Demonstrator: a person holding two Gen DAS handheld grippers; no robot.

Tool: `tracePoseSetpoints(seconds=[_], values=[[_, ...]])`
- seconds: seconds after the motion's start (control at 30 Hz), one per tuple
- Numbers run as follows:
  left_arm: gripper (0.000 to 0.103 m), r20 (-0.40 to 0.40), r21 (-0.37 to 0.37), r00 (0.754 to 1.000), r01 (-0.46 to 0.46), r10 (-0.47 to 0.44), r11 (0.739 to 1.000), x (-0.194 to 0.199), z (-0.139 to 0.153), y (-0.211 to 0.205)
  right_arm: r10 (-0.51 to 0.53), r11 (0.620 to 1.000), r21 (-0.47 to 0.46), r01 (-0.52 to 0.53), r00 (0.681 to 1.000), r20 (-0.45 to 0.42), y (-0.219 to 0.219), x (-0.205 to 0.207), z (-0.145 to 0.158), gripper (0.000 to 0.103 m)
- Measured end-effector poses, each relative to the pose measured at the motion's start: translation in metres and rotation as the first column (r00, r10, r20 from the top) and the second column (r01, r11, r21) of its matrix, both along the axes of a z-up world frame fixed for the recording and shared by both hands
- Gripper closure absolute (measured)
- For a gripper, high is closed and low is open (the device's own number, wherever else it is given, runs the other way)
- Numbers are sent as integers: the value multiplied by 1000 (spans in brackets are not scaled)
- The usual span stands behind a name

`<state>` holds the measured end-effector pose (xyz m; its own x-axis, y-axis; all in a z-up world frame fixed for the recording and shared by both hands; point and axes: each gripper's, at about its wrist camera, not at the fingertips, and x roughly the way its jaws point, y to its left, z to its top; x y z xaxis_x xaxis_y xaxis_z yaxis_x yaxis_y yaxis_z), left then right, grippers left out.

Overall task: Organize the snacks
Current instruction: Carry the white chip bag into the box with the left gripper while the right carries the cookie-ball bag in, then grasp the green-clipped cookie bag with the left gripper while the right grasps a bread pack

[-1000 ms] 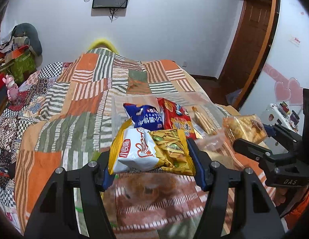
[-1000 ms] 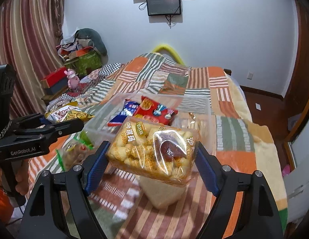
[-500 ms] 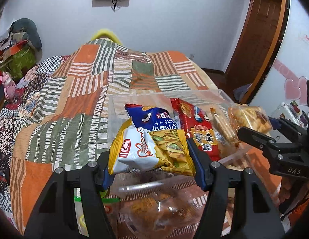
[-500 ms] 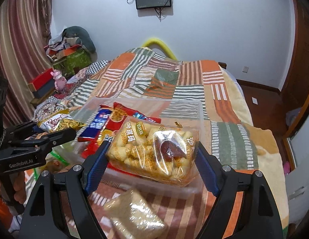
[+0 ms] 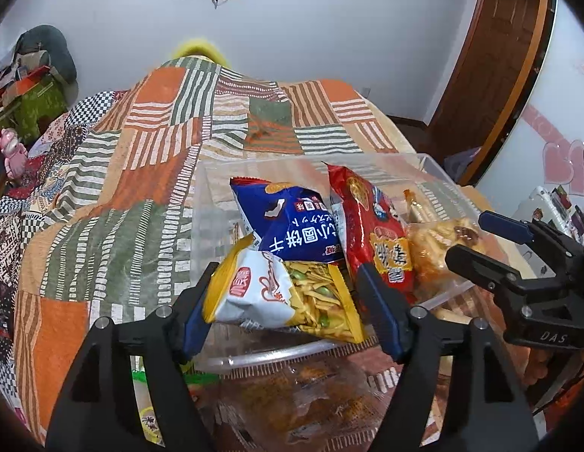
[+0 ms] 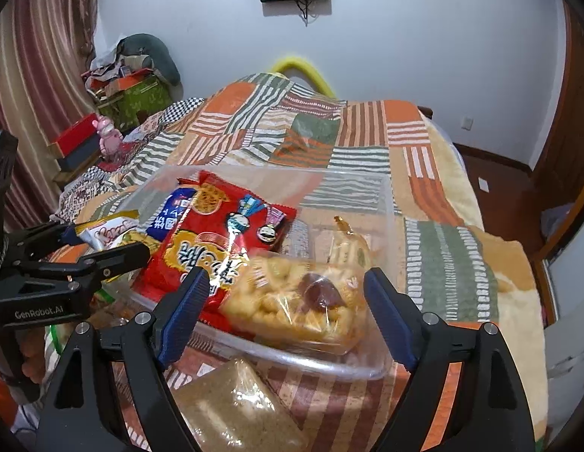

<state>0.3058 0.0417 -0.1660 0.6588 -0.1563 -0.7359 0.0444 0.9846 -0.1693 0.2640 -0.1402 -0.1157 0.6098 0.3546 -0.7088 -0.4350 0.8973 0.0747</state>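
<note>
Snacks are collecting in the clear plastic bin (image 5: 435,173) on the patchwork bed (image 5: 103,196), and both of your bags have now come down into it, where a second ago you held them in the air short of its near rim. Your left gripper (image 5: 288,297) has the yellow-and-white bag of green pea sticks (image 5: 280,293) between its blue pads, low at the bin's 7 o'clock corner, and its jaws are opening; the right-hand pad already stands clear of the bag, though you cannot tell whether the left-hand pad is off it yet. That reads as a release, so this bag is about delivered. Your right gripper (image 6: 284,301) has the clear bag of puffed corn bites (image 6: 299,301) between its pads at the bin's 5 o'clock side, and its jaws are opening too, by a smaller step; gaps show on both sides, so the bag looks let go and lies on the bin floor against the red snack bag (image 6: 213,241). The blue biscuit bag (image 5: 292,226) lies at 12 o'clock from the pea sticks, beside the red one. Outside the bin, nearest you, a clear bag of brown crumbs (image 6: 231,410) and an orange-brown snack bag (image 5: 303,395) wait on the bed, so the sorting seems past halfway. Back both grippers out cleanly, or a pad may drag a bag over the low rim.
</note>
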Motion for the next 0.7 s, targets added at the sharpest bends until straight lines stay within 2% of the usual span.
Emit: tracePoseSetpoints(seconds=[0.23, 0.4, 0.53, 0.7], values=[[23, 68, -9, 998, -11, 12, 1000, -23, 28, 9, 18, 1000, 12, -19, 999, 32, -6, -18, 15, 20], [18, 99, 21, 995, -29, 27, 999, -46, 44, 21, 24, 999, 21, -24, 999, 32, -11, -29, 19, 20], [16, 90, 33, 995, -48, 45, 998, -61, 43, 35, 25, 999, 21, -25, 999, 21, -16, -39, 16, 19], [16, 41, 49, 996, -84, 82, 995, -77, 30, 56, 26, 999, 29, -26, 1000, -8, -19, -49, 9, 19]])
